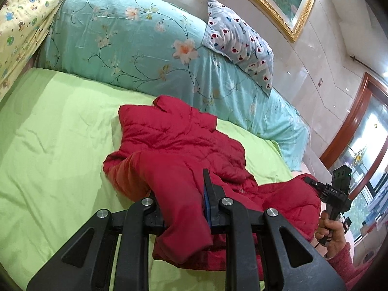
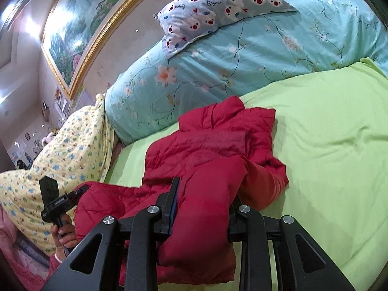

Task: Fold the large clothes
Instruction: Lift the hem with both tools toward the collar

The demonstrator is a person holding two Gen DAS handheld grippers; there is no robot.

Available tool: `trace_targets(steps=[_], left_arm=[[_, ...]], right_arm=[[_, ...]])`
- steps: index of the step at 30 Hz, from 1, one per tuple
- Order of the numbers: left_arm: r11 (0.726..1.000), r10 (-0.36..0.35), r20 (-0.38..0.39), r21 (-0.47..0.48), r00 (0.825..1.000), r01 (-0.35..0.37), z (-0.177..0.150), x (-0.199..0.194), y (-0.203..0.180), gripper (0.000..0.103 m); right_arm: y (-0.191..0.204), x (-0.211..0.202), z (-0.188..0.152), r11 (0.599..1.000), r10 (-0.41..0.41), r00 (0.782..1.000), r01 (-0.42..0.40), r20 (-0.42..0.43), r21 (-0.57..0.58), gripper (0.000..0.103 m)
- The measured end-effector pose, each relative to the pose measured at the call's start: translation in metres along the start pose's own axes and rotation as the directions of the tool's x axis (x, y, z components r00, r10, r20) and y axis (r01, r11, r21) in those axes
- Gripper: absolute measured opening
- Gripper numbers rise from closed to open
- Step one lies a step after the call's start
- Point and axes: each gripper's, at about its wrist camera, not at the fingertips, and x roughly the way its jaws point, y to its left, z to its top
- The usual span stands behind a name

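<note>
Left wrist: left claw point(image 1: 180, 208) clamps red jacket point(image 1: 184, 140); window only here. R claw point(image 2: 203, 214) same.

Jacket point(image 1: 184, 143): I am seeing it lying on the sheet point(image 1: 53, 131), its near edge lifted off.
Left gripper point(image 1: 180, 206): I am seeing it pinching the jacket's near edge on the left side.
Right gripper point(image 2: 206, 208): I am seeing it pinching the near edge on the right.
Quilt point(image 1: 126, 41): lying behind the jacket, along the wall.
Pillow point(image 1: 240, 43): sitting on top of the quilt.
Blanket point(image 2: 72, 150): lying to the left of the quilt.
Painting point(image 2: 80, 26): hanging above the quilt.
</note>
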Motion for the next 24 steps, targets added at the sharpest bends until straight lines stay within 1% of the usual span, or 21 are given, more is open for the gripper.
trace_targets(steps=[5,13,19,24], left_arm=[[1.0,0.004,0.015,-0.019,1.0,-0.003,0.016,0.01,0.0,0.018],[0.997,0.022,0.032,-0.075,0.999,-0.02,0.049,0.035,0.009,0.018],[0.995,0.071,0.035,-0.078,0.997,-0.068,0.077,0.064,0.012,0.018],[0.991,0.111,0.027,-0.074,0.993,-0.109,0.094,0.094,0.017,0.018]], right_arm=[[0.001,0.014,0.018,1.0,-0.011,1.0,0.011,0.026,-0.001,0.027],[-0.012,0.037,0.049,0.999,-0.032,0.997,0.029,0.065,0.046,0.027],[-0.023,0.061,0.071,0.996,-0.063,0.995,0.057,0.079,0.069,0.027],[-0.038,0.09,0.09,0.993,-0.084,0.994,0.077,0.072,0.094,0.028]])
